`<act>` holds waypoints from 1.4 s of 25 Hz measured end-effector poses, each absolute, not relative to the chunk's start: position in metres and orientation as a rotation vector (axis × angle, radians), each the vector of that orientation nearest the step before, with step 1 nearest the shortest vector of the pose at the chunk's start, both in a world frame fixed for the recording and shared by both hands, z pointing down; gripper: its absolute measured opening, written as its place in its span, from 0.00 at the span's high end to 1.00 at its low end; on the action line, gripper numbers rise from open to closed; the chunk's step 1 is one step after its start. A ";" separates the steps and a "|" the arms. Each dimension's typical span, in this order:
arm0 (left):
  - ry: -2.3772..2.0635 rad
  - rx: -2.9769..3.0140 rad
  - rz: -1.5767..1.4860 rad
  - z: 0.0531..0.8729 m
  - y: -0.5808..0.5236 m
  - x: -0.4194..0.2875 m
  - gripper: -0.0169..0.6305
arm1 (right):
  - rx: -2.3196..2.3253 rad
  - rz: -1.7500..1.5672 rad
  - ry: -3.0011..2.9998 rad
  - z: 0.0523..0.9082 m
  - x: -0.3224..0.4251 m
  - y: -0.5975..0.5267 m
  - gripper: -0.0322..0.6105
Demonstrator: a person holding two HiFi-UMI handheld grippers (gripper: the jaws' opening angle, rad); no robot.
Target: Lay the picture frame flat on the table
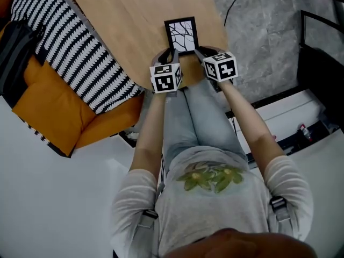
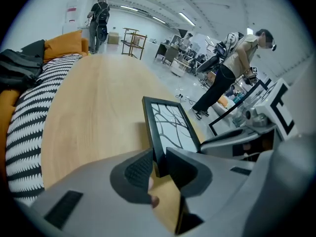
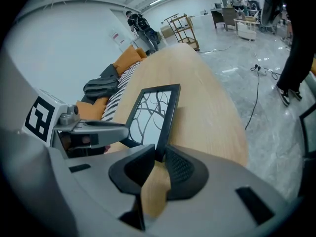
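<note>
The picture frame (image 1: 181,35) hangs over the near end of the wooden table (image 1: 123,15), held from both sides. The left gripper (image 1: 171,54) pinches its left edge and the right gripper (image 1: 198,51) its right edge, both near the bottom corners. It looks tilted and not yet resting flat. Setting it down and letting go remain.

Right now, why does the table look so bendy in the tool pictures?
Left gripper view: the wide lens bows the table and blackens the corners. Right gripper view: same bowing; the frame is sharp, the close right tool soft. Head view: even light, little bending.
</note>
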State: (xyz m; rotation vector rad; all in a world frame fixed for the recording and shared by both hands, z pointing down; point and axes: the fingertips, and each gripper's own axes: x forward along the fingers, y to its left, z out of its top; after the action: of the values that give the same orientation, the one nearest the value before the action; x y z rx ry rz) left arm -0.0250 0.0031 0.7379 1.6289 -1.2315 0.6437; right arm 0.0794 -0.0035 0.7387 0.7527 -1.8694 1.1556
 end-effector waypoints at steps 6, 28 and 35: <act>-1.220 1.623 0.662 0.752 0.003 -0.026 0.83 | 0.746 1.155 -1.853 0.752 0.078 -0.003 0.84; -1.188 1.571 0.744 0.793 0.006 -0.025 0.83 | 0.700 1.153 -1.792 0.790 0.079 0.001 0.85; -1.181 1.570 0.763 0.798 0.006 -0.026 0.83 | 0.683 1.160 -1.784 0.794 0.080 0.001 0.85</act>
State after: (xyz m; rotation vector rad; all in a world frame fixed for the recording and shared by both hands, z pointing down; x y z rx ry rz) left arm -0.0262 0.0058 0.7976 1.5698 -1.1812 0.7625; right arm 0.0796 0.0013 0.7942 0.6835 -1.7840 1.1595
